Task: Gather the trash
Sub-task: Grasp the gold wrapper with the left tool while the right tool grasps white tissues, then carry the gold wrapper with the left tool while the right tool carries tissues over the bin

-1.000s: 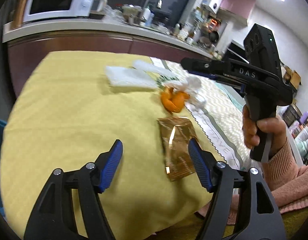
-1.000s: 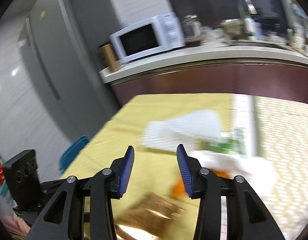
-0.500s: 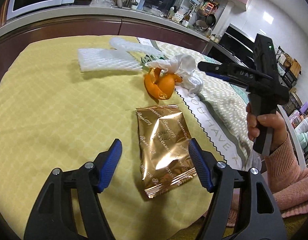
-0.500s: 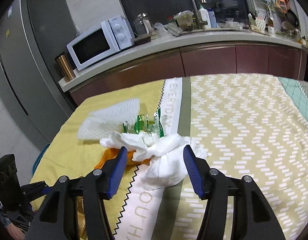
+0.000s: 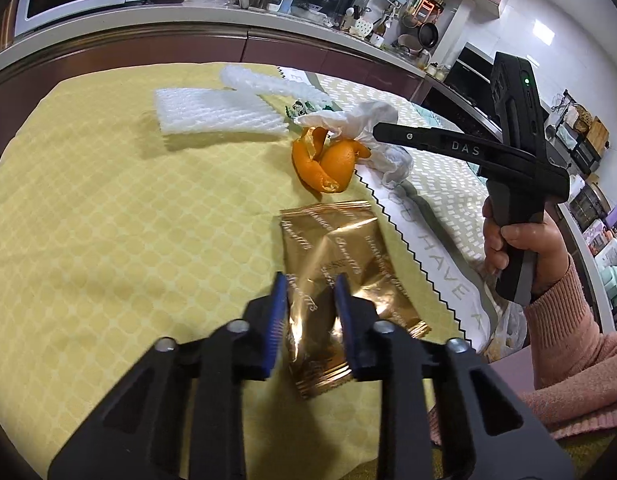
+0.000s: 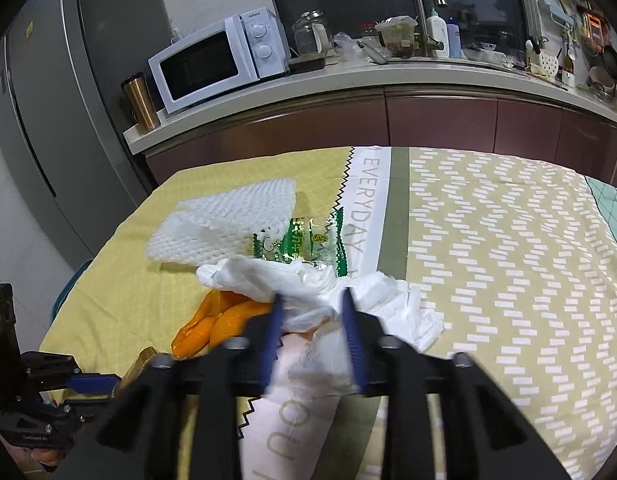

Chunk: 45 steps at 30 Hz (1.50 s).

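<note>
crinkly gold foil snack wrapper (image 5: 340, 280) on the yellow tablecloth (image 5: 128, 220): left gripper (image 5: 310, 320) just clamped it, right gripper (image 6: 312, 328) just closed onto the crumpled white tissue (image 6: 308, 284) beside it. both look ready to lift.

The left half of the yellow cloth (image 5: 120, 216) lies bare, giving an open lane across the counter toward the foam netting (image 5: 216, 114). The trash sits bunched along the cloth's middle: gold wrapper (image 5: 340, 256), orange peel (image 5: 328, 160), crumpled tissue (image 6: 308, 284) and green wrapper (image 6: 308, 238) crowd together, peel and tissue touching, so little room lies between them. Right of the tissue the patterned cloth (image 6: 500, 240) is bare. The right claw (image 5: 378, 131) and the hand (image 5: 516, 248) holding it bar the way over the peel from the right.
</note>
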Available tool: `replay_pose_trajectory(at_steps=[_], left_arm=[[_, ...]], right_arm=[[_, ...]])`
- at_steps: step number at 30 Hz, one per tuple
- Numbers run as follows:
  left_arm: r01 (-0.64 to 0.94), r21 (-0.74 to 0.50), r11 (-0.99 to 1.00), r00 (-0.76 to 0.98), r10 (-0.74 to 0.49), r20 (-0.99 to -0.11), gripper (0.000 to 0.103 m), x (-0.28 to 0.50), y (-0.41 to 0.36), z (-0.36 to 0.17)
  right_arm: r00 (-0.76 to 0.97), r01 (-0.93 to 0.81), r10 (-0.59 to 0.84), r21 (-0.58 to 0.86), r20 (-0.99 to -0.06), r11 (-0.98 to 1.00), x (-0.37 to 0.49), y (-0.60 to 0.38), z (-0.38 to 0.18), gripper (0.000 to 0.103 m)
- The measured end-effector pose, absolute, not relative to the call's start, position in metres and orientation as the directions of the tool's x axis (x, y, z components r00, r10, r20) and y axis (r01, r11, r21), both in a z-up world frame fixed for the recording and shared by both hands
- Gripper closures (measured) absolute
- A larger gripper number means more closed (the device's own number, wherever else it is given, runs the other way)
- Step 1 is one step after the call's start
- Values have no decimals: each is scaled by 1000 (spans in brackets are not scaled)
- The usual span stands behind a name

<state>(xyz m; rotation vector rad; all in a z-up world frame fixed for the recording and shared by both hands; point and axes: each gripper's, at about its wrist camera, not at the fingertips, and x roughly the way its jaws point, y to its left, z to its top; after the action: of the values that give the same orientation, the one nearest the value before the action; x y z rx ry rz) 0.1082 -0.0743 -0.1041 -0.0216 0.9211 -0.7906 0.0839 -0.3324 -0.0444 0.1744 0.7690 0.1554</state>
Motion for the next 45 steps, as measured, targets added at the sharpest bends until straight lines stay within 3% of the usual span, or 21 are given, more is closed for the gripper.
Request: replay_pose_trajectory(at_steps=[2,5,10,24,45], left_arm=[[602,-338,723,346,-618,-706,89,108,-73,-104],[606,-335,722,347,-619,-705,95,107,-73,-103],[615,-326,718,359,-623,-695,100,101,-69,-98],[583,-307,753,459,-616,-641,102,95,-28,-74],[454,-300,839,624,-540,-565,102,83,69,-33]], right_arm=[[710,-79,210,220,-672,972,84,-334,-44,95],[721,-79,212,226,-660,971,81,-335,-40,97],[745,-80,228,254,-627,964,76,-339,-28,98],[778,-170,329,324,-536,931,63,-325,7,98],[650,-394,549,386,-525,835,90,-227,9,98]])
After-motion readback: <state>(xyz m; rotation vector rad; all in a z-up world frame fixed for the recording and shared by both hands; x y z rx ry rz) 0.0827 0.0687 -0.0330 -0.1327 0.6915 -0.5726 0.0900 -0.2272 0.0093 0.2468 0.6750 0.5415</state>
